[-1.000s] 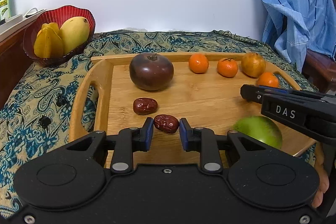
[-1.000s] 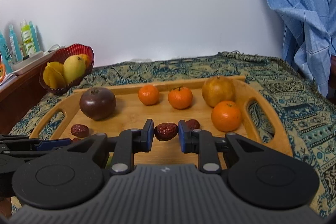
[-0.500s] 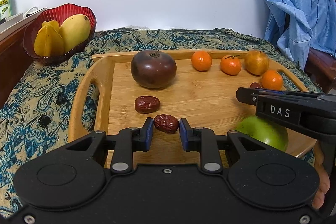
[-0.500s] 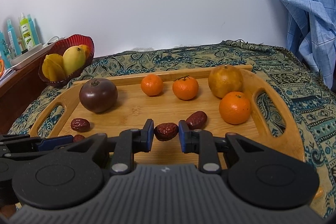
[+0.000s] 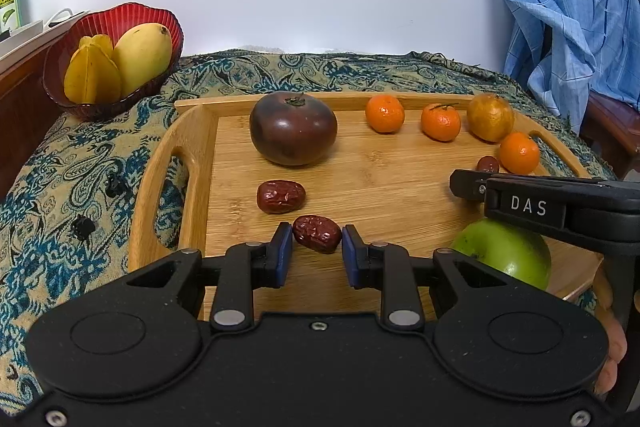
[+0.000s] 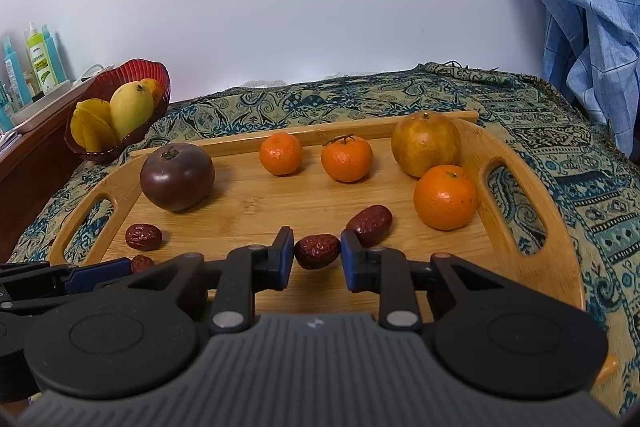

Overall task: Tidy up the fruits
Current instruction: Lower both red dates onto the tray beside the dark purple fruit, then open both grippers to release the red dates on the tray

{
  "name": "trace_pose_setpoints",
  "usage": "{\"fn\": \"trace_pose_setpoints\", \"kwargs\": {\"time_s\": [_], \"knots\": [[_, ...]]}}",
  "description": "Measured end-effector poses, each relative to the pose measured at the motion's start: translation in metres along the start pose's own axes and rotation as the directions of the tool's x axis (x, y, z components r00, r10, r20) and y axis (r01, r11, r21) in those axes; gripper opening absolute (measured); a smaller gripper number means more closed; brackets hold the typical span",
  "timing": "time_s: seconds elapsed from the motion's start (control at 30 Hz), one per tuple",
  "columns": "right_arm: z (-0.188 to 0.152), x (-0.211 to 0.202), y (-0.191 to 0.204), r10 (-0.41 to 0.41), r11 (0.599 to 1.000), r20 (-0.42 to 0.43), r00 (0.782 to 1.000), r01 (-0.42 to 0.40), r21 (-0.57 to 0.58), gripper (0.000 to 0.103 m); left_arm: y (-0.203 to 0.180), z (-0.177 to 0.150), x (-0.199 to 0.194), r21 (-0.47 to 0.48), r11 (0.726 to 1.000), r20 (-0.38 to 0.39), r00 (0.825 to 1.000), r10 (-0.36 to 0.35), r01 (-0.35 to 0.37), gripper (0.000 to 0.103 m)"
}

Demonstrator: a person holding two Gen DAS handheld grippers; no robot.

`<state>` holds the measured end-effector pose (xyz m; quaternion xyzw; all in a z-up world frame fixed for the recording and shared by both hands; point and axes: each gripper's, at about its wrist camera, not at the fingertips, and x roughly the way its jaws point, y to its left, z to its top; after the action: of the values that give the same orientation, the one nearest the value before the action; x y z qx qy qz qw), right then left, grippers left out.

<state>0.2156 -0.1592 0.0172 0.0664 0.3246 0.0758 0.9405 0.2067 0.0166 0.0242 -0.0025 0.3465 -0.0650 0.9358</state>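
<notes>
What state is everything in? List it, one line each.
left gripper: shut on left date.
right gripper: shut on right date.
purple fruit: upright, stem up, on the tray.
green fruit: on the tray, partly hidden.
red bowl: holding a mango and a starfruit.

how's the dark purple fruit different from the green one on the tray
The purple fruit is dark and glossy, standing in full view at the tray's far left; the green fruit is bright and sits at the near right edge, partly hidden behind the right gripper. Both are big and round.
</notes>
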Motion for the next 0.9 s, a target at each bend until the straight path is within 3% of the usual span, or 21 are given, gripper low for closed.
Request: {"fn": "trace_pose_setpoints", "kwargs": {"time_s": [0.5, 0.57, 0.9], "knots": [[-0.0002, -0.0002, -0.0018, 0.009, 1.000, -0.007, 1.000, -0.009, 0.016, 0.036, 0.0001, -0.0009, -0.0003, 0.009, 1.000, 0.004, 1.000, 0.004, -0.004, 0.027], [-0.0001, -0.0011, -0.0020, 0.015, 1.000, -0.007, 1.000, -0.015, 0.019, 0.043, -0.0001, -0.0010, -0.0010, 0.010, 1.000, 0.007, 1.000, 0.003, -0.003, 0.033], [0.0003, -0.0092, -0.0022, 0.025, 1.000, 0.011, 1.000, -0.025, 0.016, 0.043, 0.0020, -0.0021, -0.0064, 0.000, 1.000, 0.010, 1.000, -0.007, 0.007, 0.042]]}}
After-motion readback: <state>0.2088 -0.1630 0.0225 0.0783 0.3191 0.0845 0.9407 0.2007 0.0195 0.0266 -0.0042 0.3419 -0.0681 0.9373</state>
